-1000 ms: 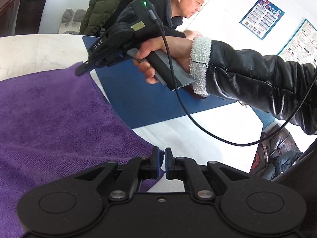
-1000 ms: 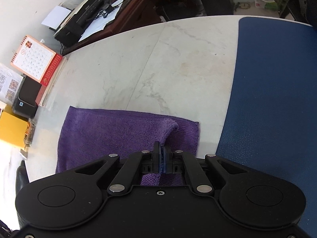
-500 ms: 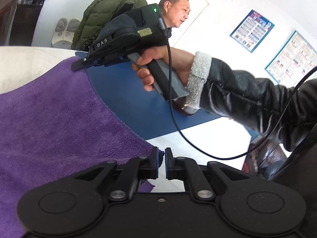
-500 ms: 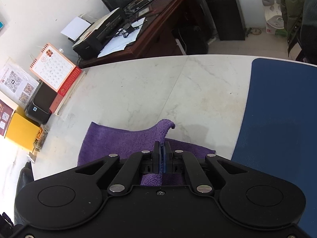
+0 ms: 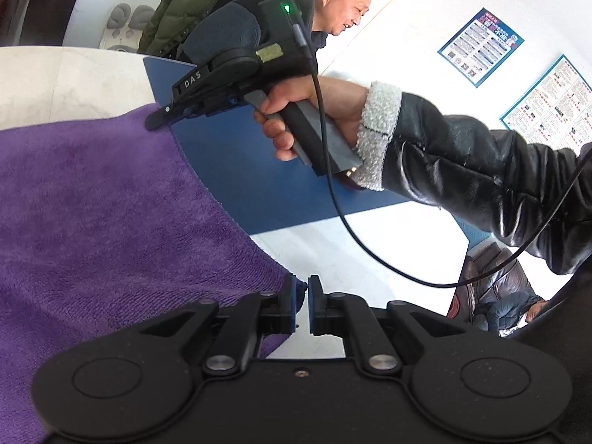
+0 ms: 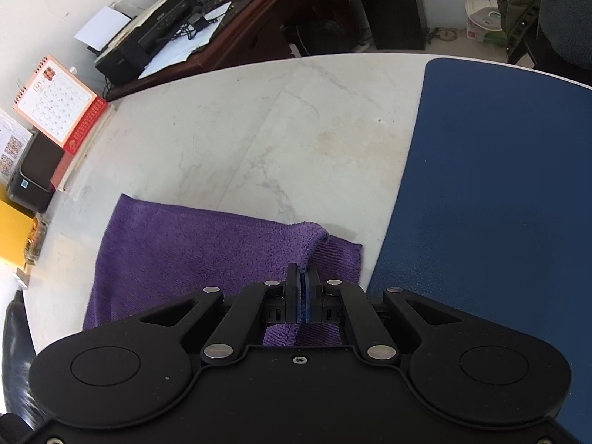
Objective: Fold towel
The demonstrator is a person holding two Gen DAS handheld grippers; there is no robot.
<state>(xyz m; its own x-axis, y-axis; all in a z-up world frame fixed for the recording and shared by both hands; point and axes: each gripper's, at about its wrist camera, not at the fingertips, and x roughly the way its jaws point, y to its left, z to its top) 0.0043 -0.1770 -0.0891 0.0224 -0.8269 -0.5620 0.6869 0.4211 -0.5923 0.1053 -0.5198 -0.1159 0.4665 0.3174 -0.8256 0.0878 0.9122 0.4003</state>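
A purple towel (image 5: 111,222) lies on the white marble table (image 6: 259,129). In the left wrist view my left gripper (image 5: 302,290) pinches the towel's near corner, with a small gap between the pads. My right gripper (image 5: 157,120) is shut on the far corner of the same edge, held by a hand in a black sleeve. In the right wrist view my right gripper (image 6: 302,277) is shut on a raised fold of the towel (image 6: 185,251), which lies over a lower layer.
A blue mat (image 6: 499,203) covers the table to the right of the towel. A calendar (image 6: 55,111), a yellow box (image 6: 14,233) and a dark desk with a printer (image 6: 155,44) stand beyond the left edge. A seated man (image 5: 333,7) is at the far side.
Both grippers lifted the towel edge half a second ago and have lowered it again. The towel's raised corner now sits lower over the layer beneath.
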